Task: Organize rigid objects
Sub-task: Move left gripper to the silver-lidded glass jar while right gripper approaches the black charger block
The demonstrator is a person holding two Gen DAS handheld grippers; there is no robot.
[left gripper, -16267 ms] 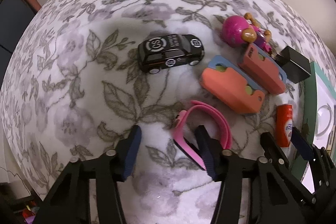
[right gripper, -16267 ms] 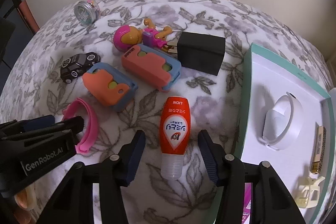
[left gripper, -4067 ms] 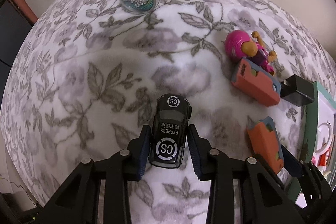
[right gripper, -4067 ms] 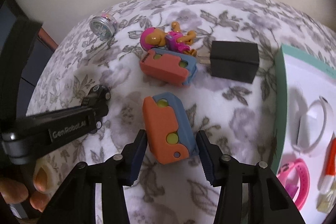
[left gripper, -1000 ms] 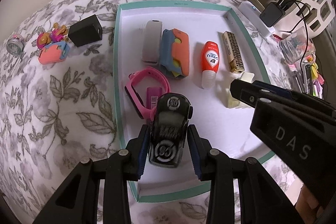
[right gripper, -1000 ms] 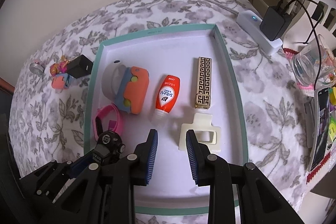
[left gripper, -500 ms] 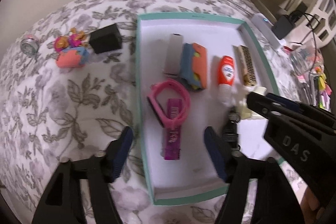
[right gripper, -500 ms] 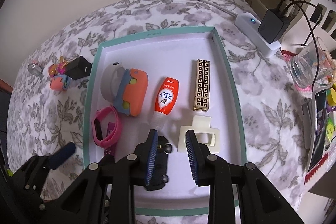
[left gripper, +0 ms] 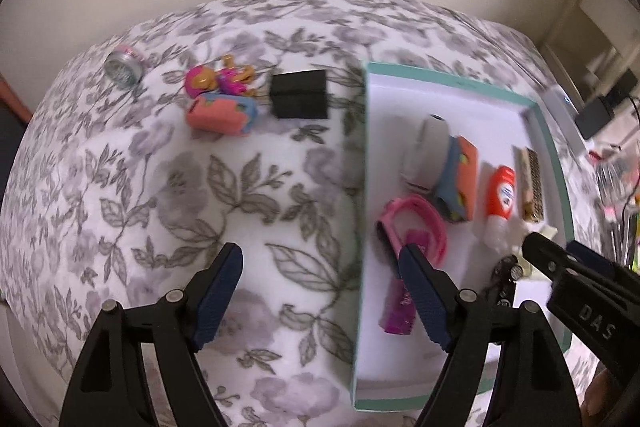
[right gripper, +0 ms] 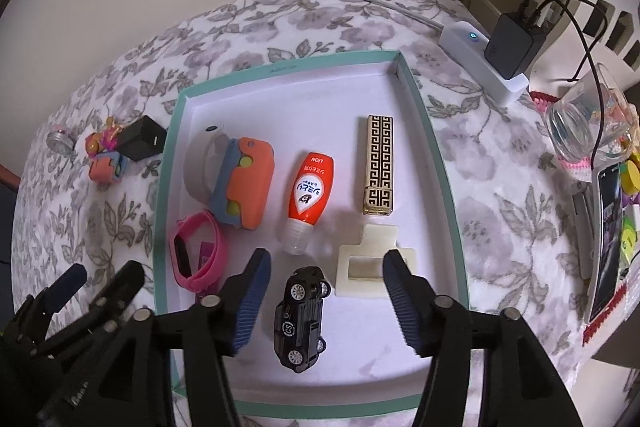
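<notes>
Lettering "LION" marks the red bottle [right gripper: 310, 183] in the teal tray [right gripper: 448, 195]; "DAS" shows on the right gripper [right gripper: 324, 277], jaws opening around the toy car [right gripper: 302, 315] lying sideways, untouched. Left gripper [left gripper: 320, 267] opens empty.

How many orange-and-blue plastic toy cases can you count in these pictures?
2: one orange-and-blue case lies in the teal-rimmed tray, leaning on a grey band; the other sits on the floral cloth beside a pink figure.
</notes>
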